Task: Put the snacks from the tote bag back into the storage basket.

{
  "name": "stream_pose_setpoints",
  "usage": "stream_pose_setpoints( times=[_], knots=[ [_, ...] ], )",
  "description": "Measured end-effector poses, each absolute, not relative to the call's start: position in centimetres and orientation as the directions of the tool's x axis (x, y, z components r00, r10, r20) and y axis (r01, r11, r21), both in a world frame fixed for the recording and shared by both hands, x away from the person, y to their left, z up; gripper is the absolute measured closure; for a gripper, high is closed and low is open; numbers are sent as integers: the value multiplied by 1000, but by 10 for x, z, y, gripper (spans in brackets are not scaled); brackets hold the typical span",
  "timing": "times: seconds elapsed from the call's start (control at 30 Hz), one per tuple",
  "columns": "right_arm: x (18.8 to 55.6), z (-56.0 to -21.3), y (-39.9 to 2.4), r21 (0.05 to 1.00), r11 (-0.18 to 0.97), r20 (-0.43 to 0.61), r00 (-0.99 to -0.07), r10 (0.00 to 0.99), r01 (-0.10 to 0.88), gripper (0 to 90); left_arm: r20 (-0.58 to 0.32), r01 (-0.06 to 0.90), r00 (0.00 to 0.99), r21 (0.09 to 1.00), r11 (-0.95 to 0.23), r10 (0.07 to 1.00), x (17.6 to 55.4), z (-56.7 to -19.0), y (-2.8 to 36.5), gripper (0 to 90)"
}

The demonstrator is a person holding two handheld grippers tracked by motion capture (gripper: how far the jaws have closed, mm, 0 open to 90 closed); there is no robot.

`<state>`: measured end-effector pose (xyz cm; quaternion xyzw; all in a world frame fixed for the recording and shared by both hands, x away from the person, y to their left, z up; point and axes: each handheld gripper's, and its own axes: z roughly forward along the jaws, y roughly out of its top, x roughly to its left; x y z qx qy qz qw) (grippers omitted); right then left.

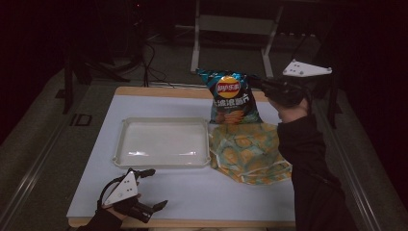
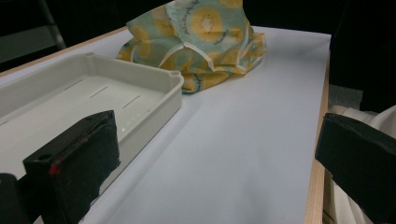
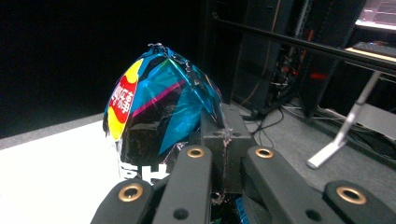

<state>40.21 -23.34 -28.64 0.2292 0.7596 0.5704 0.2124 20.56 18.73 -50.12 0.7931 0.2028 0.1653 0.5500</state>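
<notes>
Chip bag: the chip bag (image 1: 230, 98) hung clear of the surface (image 1: 192, 192), pinched at its upper right corner by the right tongs (image 1: 257, 83); in the right gripper view the bag (image 3: 159, 116) bulged just ahead of and to the left of those tongs (image 3: 224, 140).
Grip: the right tongs were clamped together on the crimped top seal of the bag, most likely because that flat seam gives a firm hold without crushing what is inside.
Long axis: it ran roughly vertical, top seal up by the tongs and bottom edge hanging down toward the surface; the printed front faced the person.
Cloth bag: a yellow and green patterned cloth bag (image 1: 250, 151) lay slumped directly below the hanging chip bag and below the right tongs; judged from this, the chip bag was either coming out of it or headed into it.
Tray: a white tray (image 1: 120, 144) sat just beside the cloth bag, between the two tongs; in the left gripper view its corner (image 2: 173, 88) lay just ahead of the left jaw, with the cloth bag (image 2: 201, 42) beyond it.
Left tongs: the left tongs (image 1: 151, 190) rested low near the front edge of the surface, jaws wide apart and holding nothing, probably parked ready to steady the tray or the cloth bag.
</notes>
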Motion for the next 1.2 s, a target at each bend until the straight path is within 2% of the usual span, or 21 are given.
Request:
stream_pose_setpoints(
  times=[0.77,1.2],
  knots=[
    [398,-297,-145,971,218,-24,-867,498,98,900,43,137,861,940,-314,506,205,-501,189,3],
    [392,-318,-101,975,186,11,-869,495,119,900,40,137,860,942,-305,509,204,-500,189,3]
  ],
)
